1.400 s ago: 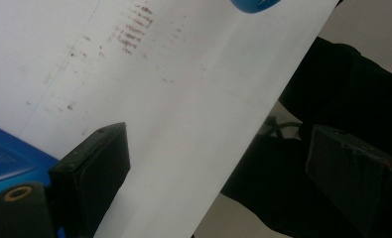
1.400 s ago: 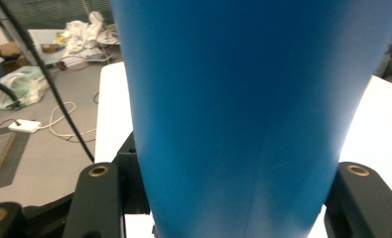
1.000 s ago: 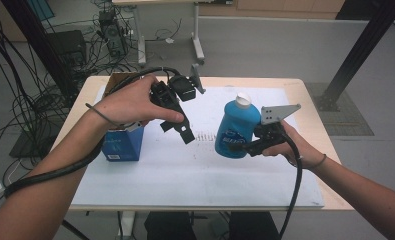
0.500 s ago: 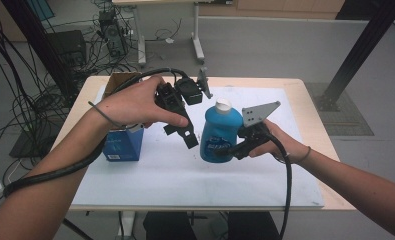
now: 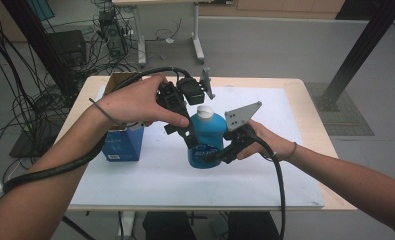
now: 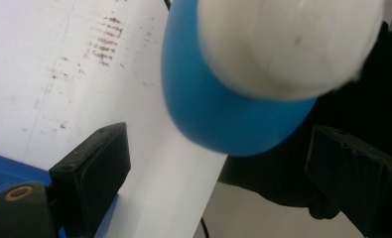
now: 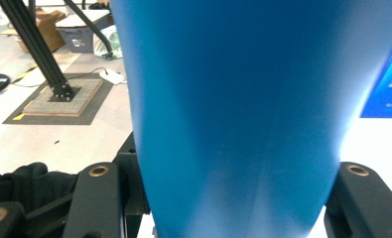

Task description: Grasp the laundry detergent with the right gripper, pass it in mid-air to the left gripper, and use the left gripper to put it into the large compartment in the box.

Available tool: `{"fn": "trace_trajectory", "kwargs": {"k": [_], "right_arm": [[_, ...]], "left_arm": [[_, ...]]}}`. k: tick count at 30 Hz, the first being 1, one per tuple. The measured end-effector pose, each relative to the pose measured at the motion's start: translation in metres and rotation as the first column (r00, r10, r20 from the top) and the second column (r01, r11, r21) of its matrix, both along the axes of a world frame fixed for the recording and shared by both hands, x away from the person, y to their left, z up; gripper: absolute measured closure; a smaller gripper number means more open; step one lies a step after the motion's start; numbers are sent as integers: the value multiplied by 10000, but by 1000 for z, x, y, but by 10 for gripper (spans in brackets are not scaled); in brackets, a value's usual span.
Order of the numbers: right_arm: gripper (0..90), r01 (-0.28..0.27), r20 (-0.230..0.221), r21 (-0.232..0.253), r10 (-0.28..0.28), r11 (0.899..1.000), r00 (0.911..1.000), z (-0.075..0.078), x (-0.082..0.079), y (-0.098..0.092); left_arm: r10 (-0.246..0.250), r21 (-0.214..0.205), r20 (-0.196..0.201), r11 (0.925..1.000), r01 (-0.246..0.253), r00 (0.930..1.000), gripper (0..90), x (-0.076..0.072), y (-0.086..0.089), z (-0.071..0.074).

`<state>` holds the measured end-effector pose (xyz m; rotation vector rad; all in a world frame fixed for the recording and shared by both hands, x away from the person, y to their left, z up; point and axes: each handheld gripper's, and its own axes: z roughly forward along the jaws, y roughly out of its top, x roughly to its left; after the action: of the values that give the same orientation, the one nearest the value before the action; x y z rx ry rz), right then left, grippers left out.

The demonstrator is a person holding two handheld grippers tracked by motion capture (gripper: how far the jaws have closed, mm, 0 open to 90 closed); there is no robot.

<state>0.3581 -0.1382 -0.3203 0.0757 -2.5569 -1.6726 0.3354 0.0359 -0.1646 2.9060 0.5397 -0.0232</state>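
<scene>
Right gripper [image 5: 216, 152]: jaws clamped on the lower body of the blue bottle [image 5: 205, 137], one jaw on each side of it, as the right gripper view shows with the bottle [image 7: 233, 114] wedged between both black jaws; grey three-cornered plate above the hand. Left gripper [image 5: 187, 131]: jaws spread wide, nothing between the pads, poised just beside the bottle's upper part; in the left gripper view the white cap [image 6: 288, 44] and the blue shoulder [image 6: 218, 114] sit ahead of the two separated jaws without touching them. Blue bottle: upright, white cap on top, dark label on the front, held over the white sheet [image 5: 135, 180] that covers the tabletop, near the sheet's middle. Blue carton [image 5: 122, 145]: stands on the sheet, left of the bottle, well apart from it, under the left forearm. Wooden table [image 5: 312, 120]: bare edge visible right of the bottle, beyond the sheet.
</scene>
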Motion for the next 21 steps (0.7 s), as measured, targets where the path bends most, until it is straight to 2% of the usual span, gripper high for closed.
{"fn": "trace_trajectory", "kwargs": {"k": [10,21], "right_arm": [[415,-286,41,-112,287,9995,9996,1,-3,11],[415,-406,159,-111,407,9991,9990,2,-5,16]], "left_arm": [[-471,324,86,9984,468,9989,106,-3,-12,5],[-643,322,127,9974,639,9978,108,-5,-19,7]]}}
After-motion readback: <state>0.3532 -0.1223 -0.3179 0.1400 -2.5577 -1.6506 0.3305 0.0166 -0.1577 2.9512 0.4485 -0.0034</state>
